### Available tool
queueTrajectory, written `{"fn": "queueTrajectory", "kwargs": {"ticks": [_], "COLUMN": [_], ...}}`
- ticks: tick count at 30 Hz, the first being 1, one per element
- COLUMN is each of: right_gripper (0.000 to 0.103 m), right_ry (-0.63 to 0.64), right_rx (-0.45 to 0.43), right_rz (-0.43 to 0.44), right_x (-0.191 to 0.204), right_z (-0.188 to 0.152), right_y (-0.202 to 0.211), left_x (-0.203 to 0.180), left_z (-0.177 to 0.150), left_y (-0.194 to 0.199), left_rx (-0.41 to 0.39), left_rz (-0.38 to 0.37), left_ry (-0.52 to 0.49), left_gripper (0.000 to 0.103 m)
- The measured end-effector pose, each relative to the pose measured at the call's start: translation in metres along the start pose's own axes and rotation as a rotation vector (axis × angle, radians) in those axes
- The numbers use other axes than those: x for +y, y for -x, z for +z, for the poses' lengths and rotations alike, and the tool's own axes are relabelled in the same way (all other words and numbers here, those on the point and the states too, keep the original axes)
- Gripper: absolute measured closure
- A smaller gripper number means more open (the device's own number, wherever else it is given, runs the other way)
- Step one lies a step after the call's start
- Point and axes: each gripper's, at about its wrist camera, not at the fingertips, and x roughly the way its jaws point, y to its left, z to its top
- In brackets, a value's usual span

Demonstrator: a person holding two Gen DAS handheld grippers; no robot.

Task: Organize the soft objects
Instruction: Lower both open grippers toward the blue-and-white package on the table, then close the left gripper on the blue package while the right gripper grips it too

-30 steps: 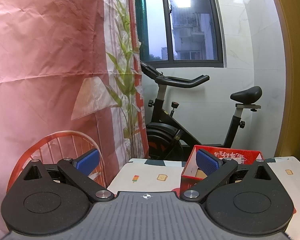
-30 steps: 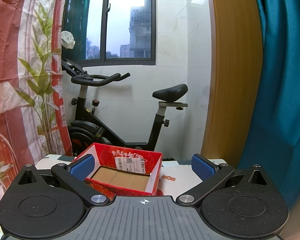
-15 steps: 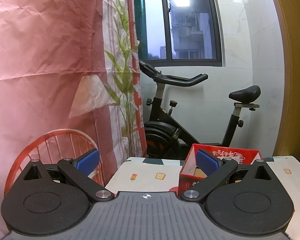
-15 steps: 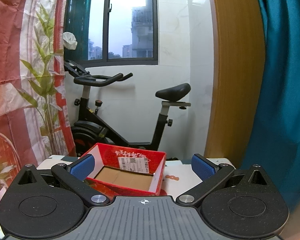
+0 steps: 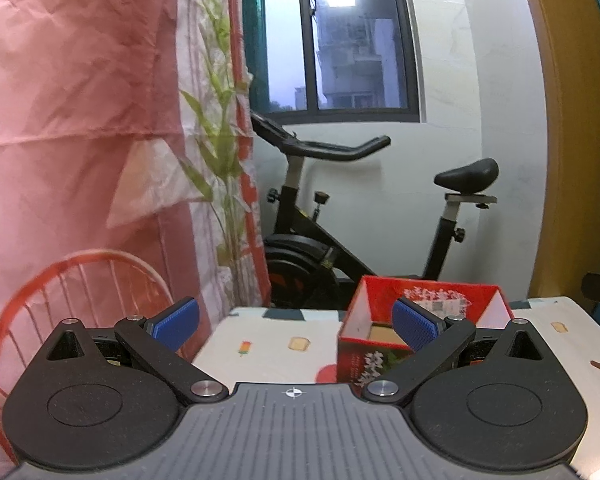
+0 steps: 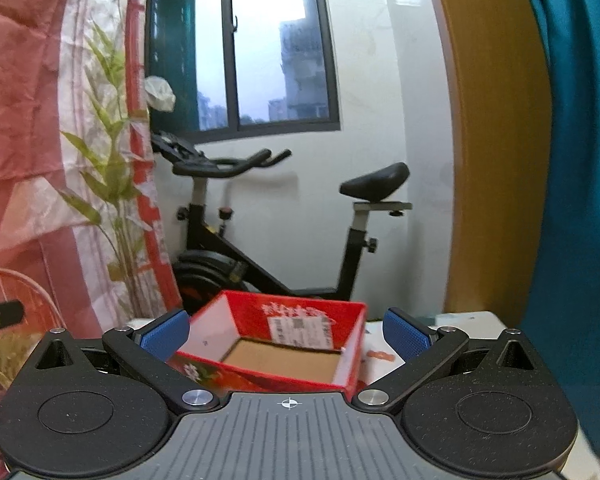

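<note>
An open red cardboard box (image 5: 380, 304) with a brown floor stands on a table with a white printed cloth (image 5: 276, 348). In the right wrist view the box (image 6: 300, 320) lies straight ahead, empty inside. My left gripper (image 5: 296, 324) is open and empty, held above the table's near side with the box ahead to the right. My right gripper (image 6: 286, 332) is open and empty just before the box. No soft objects show in either view.
A black exercise bike (image 5: 340, 220) stands behind the table under a window (image 5: 340, 40). A pink printed curtain (image 5: 80, 120) hangs at the left. A wooden panel (image 6: 496, 140) and a teal curtain (image 6: 580, 160) are at the right.
Both views have shifted: the box now looks lower and closer in the right wrist view, and both cameras have tilted slightly. Both grippers stay open and empty.
</note>
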Motion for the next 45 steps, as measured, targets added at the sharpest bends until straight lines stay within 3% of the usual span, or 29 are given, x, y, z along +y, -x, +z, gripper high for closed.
{"fn": "queueTrajectory", "kwargs": {"ticks": [10,20,23,37,42,45], "right_gripper": [0.0,0.0,0.0,0.001,0.018,0.036], "right_ry": [0.087,0.046,0.001,0.056,0.06,0.047], "right_rx": [0.003,0.179,0.198,0.29,0.307,0.327], "right_rz": [0.005,0.014,0.021,0.056,0.095,0.132], "right_x": [0.006,0.001,-0.011,-0.012,-0.014,-0.016], "right_z": [-0.044,-0.093,-0.105,-0.155,-0.165,-0.17], "right_y": [-0.037,-0.083,-0.093,-0.127,-0.134,-0.14], "left_x": [-0.002,-0.007,-0.013,-0.023,-0.028,-0.029], "left_z": [-0.034,-0.076,-0.086,-0.12,-0.123,-0.124], "left_y": [-0.035,-0.084,-0.093,-0.127,-0.131,-0.135], "left_rx": [0.061,0.192,0.217,0.288,0.29,0.3], "left_rz": [-0.057,-0.101,-0.101,-0.216,-0.251,-0.278], "left_ry": [0.032,0.013,-0.009,0.04,0.035,0.051], "left_gripper": [0.0,0.0,0.0,0.005,0.022,0.034]}}
